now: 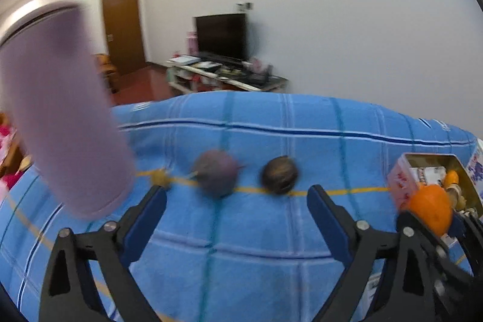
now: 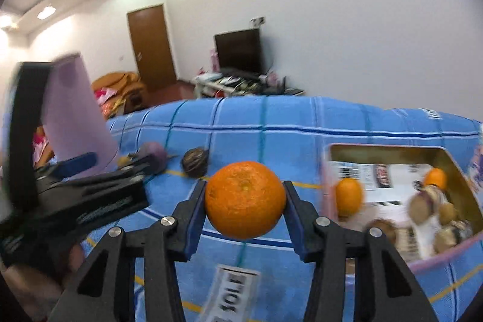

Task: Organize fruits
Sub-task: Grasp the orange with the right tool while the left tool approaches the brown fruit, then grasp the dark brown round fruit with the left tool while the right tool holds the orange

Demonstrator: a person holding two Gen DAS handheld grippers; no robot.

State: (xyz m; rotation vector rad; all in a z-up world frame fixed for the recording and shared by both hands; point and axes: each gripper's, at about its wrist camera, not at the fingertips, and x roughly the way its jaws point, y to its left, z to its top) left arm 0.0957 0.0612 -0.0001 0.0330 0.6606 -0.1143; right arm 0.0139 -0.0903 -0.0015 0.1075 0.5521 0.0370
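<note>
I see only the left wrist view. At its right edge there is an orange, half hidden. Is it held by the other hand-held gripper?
Observer: Yes. The right hand-held gripper is shut on the orange, one pad on each side.
Operator: What is inside the box?
Observer: The box holds two small orange fruits and several brown round ones, on printed paper.
Operator: Is the orange already over the box?
Observer: No. It hangs left of the box, above the blue cloth and a white printed label.
</note>
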